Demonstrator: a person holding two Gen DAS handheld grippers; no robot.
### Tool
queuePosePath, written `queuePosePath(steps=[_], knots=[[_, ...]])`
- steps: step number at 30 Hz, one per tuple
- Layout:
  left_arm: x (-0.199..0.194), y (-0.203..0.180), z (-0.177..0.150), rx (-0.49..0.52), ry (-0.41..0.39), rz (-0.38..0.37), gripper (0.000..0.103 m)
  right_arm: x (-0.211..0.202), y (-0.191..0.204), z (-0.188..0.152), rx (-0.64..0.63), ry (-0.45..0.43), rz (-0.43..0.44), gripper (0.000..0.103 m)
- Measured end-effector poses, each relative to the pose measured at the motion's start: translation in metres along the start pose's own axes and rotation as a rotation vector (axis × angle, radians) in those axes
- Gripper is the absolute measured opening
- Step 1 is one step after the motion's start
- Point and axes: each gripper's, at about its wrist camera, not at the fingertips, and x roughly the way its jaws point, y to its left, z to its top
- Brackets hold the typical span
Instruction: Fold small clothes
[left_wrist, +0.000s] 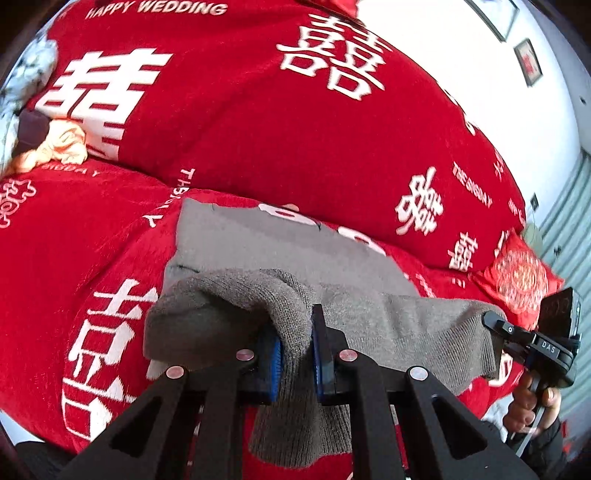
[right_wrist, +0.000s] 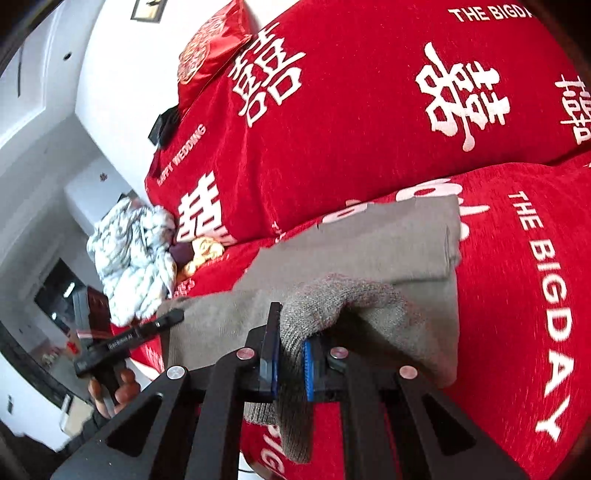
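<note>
On my far left a pile of other clothes (left_wrist: 55, 142) waits on the red bedspread (left_wrist: 240, 122), so I judge more folding remains. My left hand-held gripper (left_wrist: 295, 354) is clamped on one near corner of the grey knit garment (left_wrist: 266, 243), and my right hand-held gripper (right_wrist: 290, 360) pinches the other corner. The near hem is lifted between them; the far part lies flat on the bedspread, apparently already doubled. I take this fold to be mid-way, not yet laid down.
</note>
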Motion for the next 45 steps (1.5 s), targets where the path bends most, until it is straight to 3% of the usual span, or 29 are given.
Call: queuePosePath(steps=[4, 8, 15, 26, 31, 38, 45], knots=[[0.014, 0.012, 0.017, -0.087, 0.013, 0.005, 0.014, 0.007, -0.008, 0.026, 0.109, -0.014, 0.025, 0.01], [0.032, 0.022, 0.033, -0.139, 0.041, 0.013, 0.014, 0.024, -0.018, 0.044, 0.156, -0.012, -0.02, 0.01], [0.064, 0.019, 0.054, -0.104, 0.089, 0.089, 0.015, 0.054, -0.03, 0.067, 0.185, 0.022, -0.093, 0.01], [0.102, 0.013, 0.087, -0.076, 0.148, 0.122, 0.015, 0.085, -0.055, 0.096, 0.254, 0.04, -0.144, 0.01], [0.131, 0.019, 0.095, -0.09, 0.197, 0.141, 0.015, 0.103, -0.068, 0.106, 0.278, 0.063, -0.182, 0.01], [0.177, 0.014, 0.098, -0.017, 0.259, 0.219, 0.015, 0.134, -0.086, 0.114, 0.259, 0.108, -0.267, 0.01], [0.211, 0.021, 0.099, -0.01, 0.297, 0.257, 0.015, 0.156, -0.103, 0.119, 0.234, 0.147, -0.324, 0.01]])
